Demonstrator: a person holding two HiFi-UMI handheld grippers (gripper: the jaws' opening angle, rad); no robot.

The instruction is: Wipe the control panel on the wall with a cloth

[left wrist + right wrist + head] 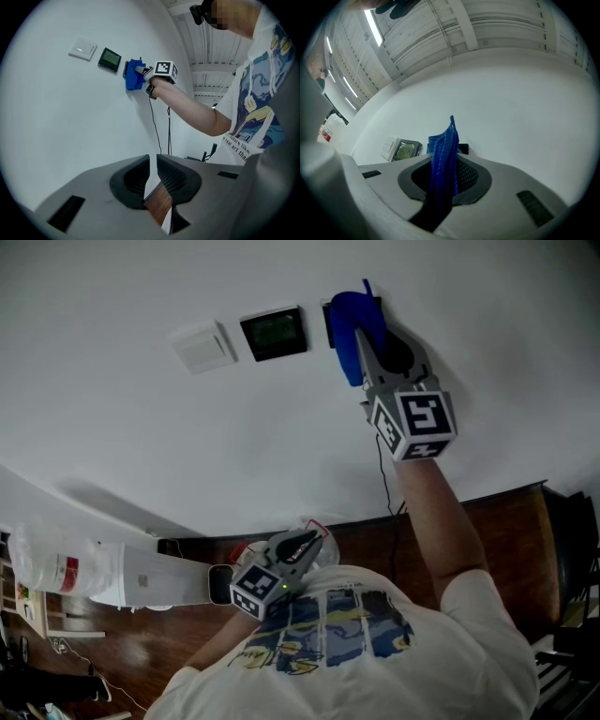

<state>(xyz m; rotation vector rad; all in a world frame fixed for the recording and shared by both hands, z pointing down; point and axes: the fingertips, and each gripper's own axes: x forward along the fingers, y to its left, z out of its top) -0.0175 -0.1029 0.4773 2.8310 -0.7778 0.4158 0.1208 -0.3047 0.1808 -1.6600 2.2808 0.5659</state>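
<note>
The right gripper (364,334) is clamped on a blue cloth (444,150), its jaws closed tight on the bunched fabric. It presses the cloth flat to the wall (281,446), over a dark panel (327,324) of which only the edges show. Just left of it is a display (274,332) with a greenish screen, then a white switch (203,346). The left gripper (153,161) hangs low by the person's chest (well apart from the wall). Its jaws are drawn nearly together with only a thin slit between them, and they hold nothing.
</note>
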